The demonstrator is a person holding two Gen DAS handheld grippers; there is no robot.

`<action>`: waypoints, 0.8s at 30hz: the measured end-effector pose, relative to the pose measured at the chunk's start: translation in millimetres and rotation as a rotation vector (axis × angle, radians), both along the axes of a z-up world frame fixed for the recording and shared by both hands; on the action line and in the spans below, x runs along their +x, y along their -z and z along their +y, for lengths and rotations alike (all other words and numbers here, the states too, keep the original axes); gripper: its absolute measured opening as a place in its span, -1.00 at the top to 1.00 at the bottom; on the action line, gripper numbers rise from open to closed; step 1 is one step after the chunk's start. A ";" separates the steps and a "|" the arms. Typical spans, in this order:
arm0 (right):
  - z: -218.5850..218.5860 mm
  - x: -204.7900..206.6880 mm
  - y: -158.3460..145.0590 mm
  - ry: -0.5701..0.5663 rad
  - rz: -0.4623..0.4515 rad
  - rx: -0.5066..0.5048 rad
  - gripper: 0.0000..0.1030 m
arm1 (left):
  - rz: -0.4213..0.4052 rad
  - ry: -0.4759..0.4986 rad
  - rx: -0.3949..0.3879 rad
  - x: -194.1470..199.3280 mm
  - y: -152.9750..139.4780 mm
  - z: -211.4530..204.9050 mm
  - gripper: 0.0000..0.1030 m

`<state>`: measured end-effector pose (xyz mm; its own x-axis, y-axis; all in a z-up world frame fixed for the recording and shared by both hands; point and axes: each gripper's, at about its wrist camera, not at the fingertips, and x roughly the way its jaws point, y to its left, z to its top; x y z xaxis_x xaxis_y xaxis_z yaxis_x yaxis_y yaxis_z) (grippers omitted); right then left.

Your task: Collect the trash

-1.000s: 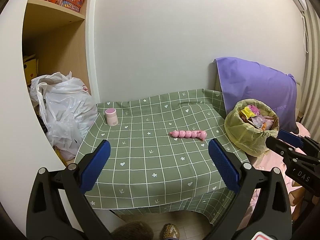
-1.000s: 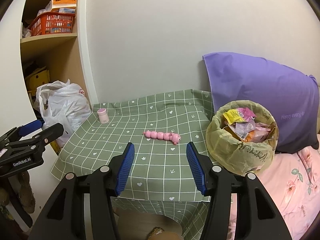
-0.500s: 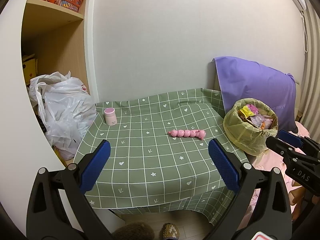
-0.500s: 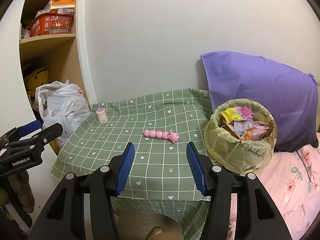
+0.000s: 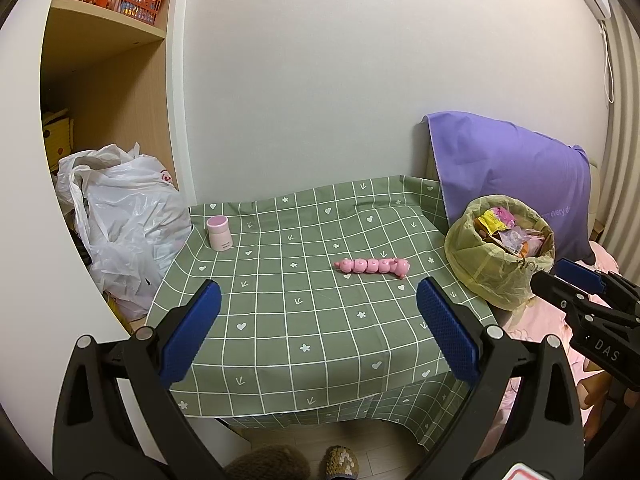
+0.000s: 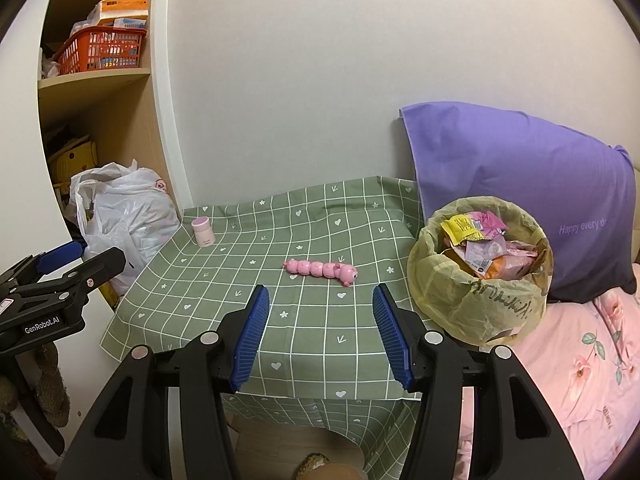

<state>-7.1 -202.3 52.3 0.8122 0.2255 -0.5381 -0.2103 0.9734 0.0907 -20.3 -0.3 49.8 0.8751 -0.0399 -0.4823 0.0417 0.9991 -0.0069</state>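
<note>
A bin lined with a yellow bag [image 5: 500, 256] [image 6: 480, 280] stands at the table's right edge, filled with wrappers [image 6: 480, 240]. On the green checked tablecloth [image 5: 300, 312] [image 6: 320, 328] lie a pink caterpillar toy [image 5: 372, 266] [image 6: 320, 269] and a small pink jar [image 5: 219, 233] [image 6: 203, 231]. My left gripper [image 5: 316, 304] hangs open in front of the table's near edge, nothing between its blue pads. My right gripper [image 6: 320, 308] is open too, empty, just left of the bin.
A white plastic bag [image 5: 120, 232] [image 6: 120, 220] bulges at the table's left. Wooden shelves hold an orange basket [image 6: 100, 50]. A purple pillow [image 6: 520, 184] leans behind the bin on a pink bed [image 6: 580, 380]. Slippers [image 5: 340, 460] show below the table.
None of the objects has moved. Both views have shifted slightly, so the table and bin sit a little further left in the frames.
</note>
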 end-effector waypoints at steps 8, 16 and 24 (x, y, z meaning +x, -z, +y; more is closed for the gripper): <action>1.6 0.3 0.1 0.004 0.001 0.001 0.01 | 0.003 0.000 -0.001 0.7 0.7 -1.7 -0.82; 0.4 0.0 0.0 0.002 -0.001 0.001 0.01 | 0.005 0.002 -0.003 1.1 1.1 -1.4 -0.82; 0.2 -1.2 -0.4 0.006 -0.003 -0.003 0.01 | 0.007 0.002 -0.003 0.7 0.8 -2.1 -0.82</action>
<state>-8.4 -202.1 52.7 0.8152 0.2194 -0.5360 -0.2050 0.9749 0.0874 -19.6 -2.4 49.0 0.8716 -0.0427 -0.4883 0.0432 0.9990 -0.0103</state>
